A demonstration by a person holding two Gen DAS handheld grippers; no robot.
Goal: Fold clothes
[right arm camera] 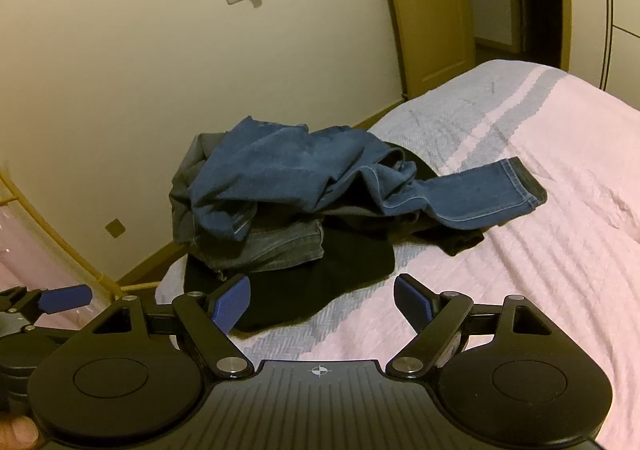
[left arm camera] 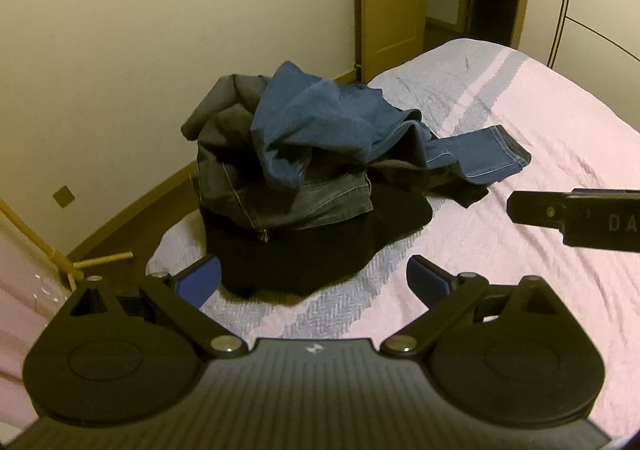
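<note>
Clothes pile (left arm camera: 316, 169) beyond open left tool (left arm camera: 314, 282)

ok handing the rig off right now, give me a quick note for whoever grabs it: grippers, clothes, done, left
Left gripper: open, empty, short of the pile.
Right gripper: open, empty, beside the left one, also short of the pile.
Clothes: one heap near the corner of the bed. Blue jeans on top, one leg trailing out to the right; grey jeans under them; black garment at the bottom, nearest the grippers.
Done: nothing folded as far as these views show.
Left: all of it. I would probably start with the blue jeans, pull them off onto the bare bedspread and fold there.
</note>
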